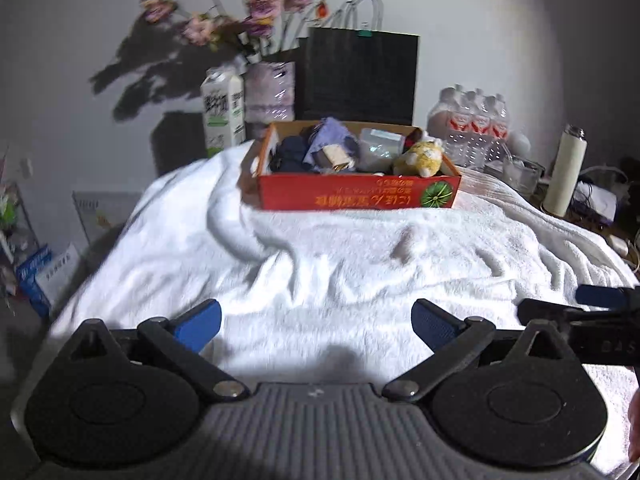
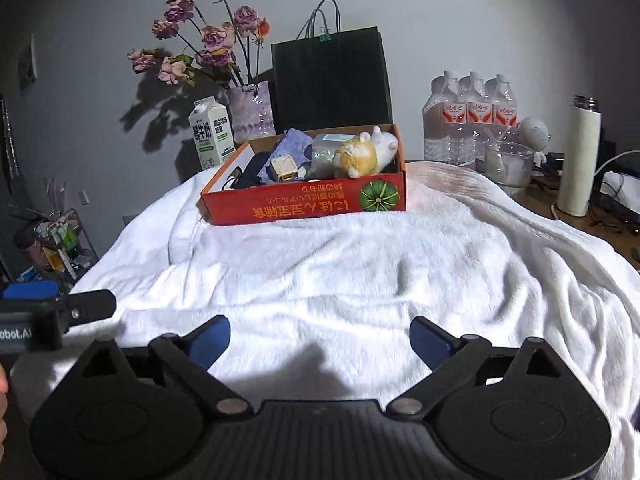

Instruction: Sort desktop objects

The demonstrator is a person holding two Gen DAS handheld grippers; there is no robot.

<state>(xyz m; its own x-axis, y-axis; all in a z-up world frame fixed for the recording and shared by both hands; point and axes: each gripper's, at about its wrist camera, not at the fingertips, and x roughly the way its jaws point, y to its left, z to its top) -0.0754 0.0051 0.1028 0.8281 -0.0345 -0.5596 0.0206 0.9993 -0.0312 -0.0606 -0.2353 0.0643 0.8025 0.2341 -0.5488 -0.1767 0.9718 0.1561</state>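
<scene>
Left hand-held gripper (image 1: pixel 316 322) w/ blue pads spread wide, nothing between them, low over the rumpled white fleece blanket (image 1: pixel 360 264) covering the counter. Right hand-held gripper (image 2: pixel 320 340) likewise wide open & empty, just beside the left one; each shows at the edge of the other's view.

Red cardboard box w/ green pumpkin print (image 2: pixel 304 200) sits on the blanket toward the far side, well apart from both grippers, bare blanket folds between. Inside the box: yellow-and-white plush toy (image 2: pixel 366 154) at the right end, clear plastic container (image 2: pixel 326 150) next to it, small cream cube-shaped charger (image 2: pixel 282 168), lilac cloth (image 2: pixel 294 140), dark bundle w/ cable (image 2: pixel 250 170) at the left end.

Behind the box: black paper bag w/ cord handles (image 2: pixel 332 80), white milk carton (image 2: pixel 211 136), pale vase of dried pink-purple roses (image 2: pixel 250 110). To the right of the box: shrink-wrapped pack of water bottles (image 2: pixel 470 116), clear glass jug (image 2: pixel 506 164), white cylindrical flask w/ metal cap (image 2: pixel 578 156), cables past it.
</scene>
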